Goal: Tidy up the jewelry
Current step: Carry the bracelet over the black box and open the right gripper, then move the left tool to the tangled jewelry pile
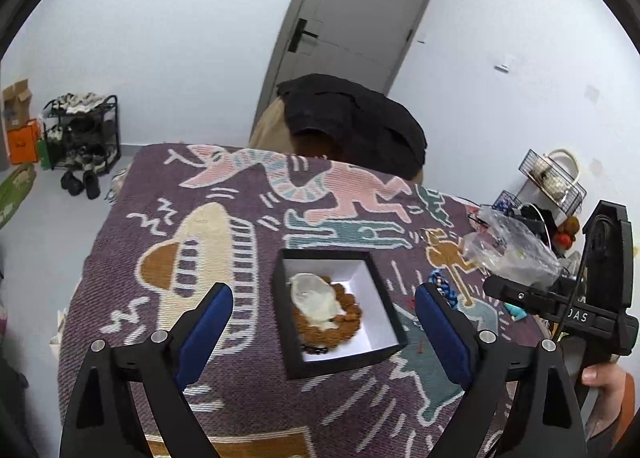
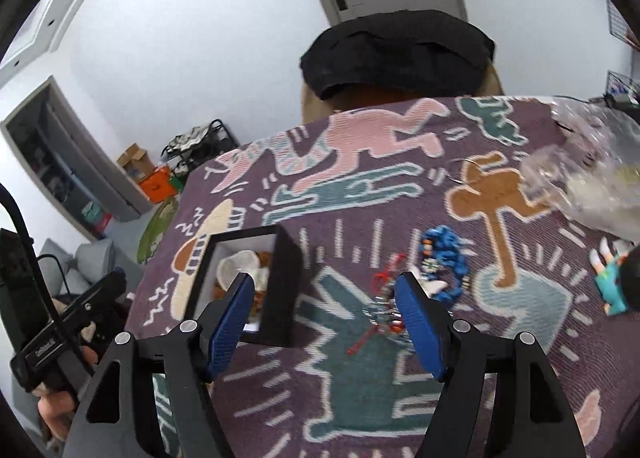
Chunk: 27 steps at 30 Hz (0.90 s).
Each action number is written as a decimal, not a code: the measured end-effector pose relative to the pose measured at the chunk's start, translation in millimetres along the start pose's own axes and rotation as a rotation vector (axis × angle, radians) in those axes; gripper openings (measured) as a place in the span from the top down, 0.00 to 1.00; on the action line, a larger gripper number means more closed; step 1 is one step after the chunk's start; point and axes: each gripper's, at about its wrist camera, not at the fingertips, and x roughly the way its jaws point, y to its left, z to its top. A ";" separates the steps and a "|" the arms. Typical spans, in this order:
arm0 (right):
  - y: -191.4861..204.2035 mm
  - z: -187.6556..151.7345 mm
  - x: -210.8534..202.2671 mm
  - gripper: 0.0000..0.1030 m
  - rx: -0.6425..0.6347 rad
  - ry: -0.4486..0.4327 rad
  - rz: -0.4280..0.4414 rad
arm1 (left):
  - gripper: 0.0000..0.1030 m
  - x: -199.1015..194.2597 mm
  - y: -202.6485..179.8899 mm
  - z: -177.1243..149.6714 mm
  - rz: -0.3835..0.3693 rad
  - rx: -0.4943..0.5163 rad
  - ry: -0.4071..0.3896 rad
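Box: the black box (image 1: pixel 340 362) with white lining sits open on the patterned worktop (image 1: pixel 160 217), between my left gripper's (image 1: pixel 324 322) spread, empty jaws.
Stored: I see a brown bead bracelet (image 1: pixel 348 318) and a white pouch-like piece (image 1: pixel 316 298) already inside it.
Waiting: the red and silver trinket (image 2: pixel 380 310) and the blue bead bracelet (image 2: pixel 444 262) lie loose on the cloth beside the box.
Right gripper: my right gripper (image 2: pixel 326 318) hangs spread and empty by the trinket.
Progress: I judge it partly done; at least two pieces remain.

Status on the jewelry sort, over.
Left gripper open over black box. Right gripper open, empty, above red piece. Blue bracelet loose. Nothing in the way.
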 end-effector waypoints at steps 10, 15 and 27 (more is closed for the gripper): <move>-52.3 -10.8 -8.1 0.30 0.103 -0.004 -0.043 | 0.10 18.9 -43.7 -2.7 -0.025 0.085 0.038; -73.9 -17.7 -10.0 0.30 0.140 -0.006 -0.061 | 0.10 27.4 -61.2 -4.8 -0.038 0.120 0.053; -113.6 -36.1 -14.6 0.39 0.192 -0.009 -0.086 | 0.32 61.1 -111.9 -13.5 -0.092 0.252 0.126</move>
